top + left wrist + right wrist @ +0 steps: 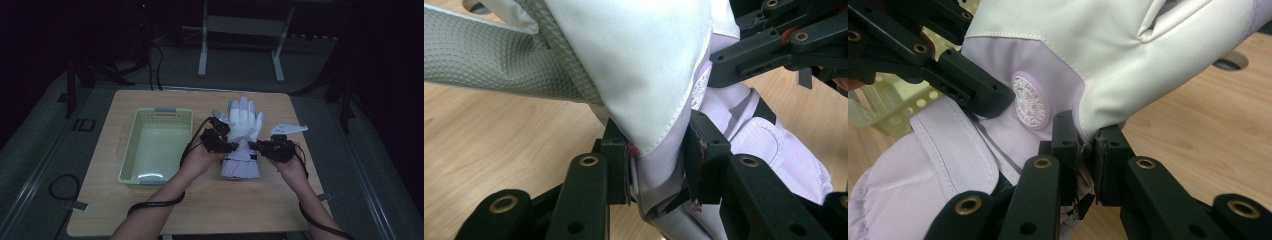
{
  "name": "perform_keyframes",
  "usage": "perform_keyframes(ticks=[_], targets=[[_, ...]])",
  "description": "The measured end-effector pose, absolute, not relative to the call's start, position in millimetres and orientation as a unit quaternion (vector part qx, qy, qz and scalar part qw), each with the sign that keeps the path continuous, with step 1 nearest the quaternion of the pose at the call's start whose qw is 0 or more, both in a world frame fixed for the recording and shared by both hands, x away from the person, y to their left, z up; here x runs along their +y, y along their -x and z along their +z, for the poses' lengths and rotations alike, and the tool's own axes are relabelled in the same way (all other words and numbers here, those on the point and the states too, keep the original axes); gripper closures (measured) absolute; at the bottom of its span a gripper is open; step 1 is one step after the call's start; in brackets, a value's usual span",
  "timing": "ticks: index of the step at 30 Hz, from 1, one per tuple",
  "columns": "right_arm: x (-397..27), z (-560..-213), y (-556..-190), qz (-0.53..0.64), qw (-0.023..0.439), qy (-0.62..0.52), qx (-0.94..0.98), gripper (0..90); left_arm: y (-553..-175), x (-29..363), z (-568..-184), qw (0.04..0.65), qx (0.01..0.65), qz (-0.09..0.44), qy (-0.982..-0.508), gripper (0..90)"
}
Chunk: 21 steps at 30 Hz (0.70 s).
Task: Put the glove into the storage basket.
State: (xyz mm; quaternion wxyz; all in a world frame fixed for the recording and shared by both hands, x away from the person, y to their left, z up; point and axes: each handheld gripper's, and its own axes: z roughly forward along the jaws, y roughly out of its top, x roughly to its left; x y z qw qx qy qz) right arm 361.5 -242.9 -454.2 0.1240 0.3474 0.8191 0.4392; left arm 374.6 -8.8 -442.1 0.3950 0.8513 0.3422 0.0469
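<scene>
Left gripper and right gripper each pinch the padded glove at its wrist sides. Soft and light, it will likely sag, so gripping near the cuff seems best.

Glove fingers beyond frame edge

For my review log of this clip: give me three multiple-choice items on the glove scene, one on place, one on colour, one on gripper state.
1. Where is the basket?
A. left of the glove
B. right of it
C. under it

2. The glove's colours?
A. black and red
B. white and pale lilac
C. green

3. The left gripper and right gripper are:
A. both open
B. one open
C. both shut on the glove

Answers: A, it sits to the left on the table; B, white palm, lilac cuff; C, each pair of jaws pinches fabric.
</scene>
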Motion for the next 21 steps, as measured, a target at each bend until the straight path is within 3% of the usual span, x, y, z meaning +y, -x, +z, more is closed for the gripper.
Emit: perform_keyframes(ticks=[21], targets=[[-178, -415, -370, 0.461, 0.134, -0.306, 0.822, 82.0, -376, 61, -397, 0.395, 0.34, 0.072, -0.85, 67.0]])
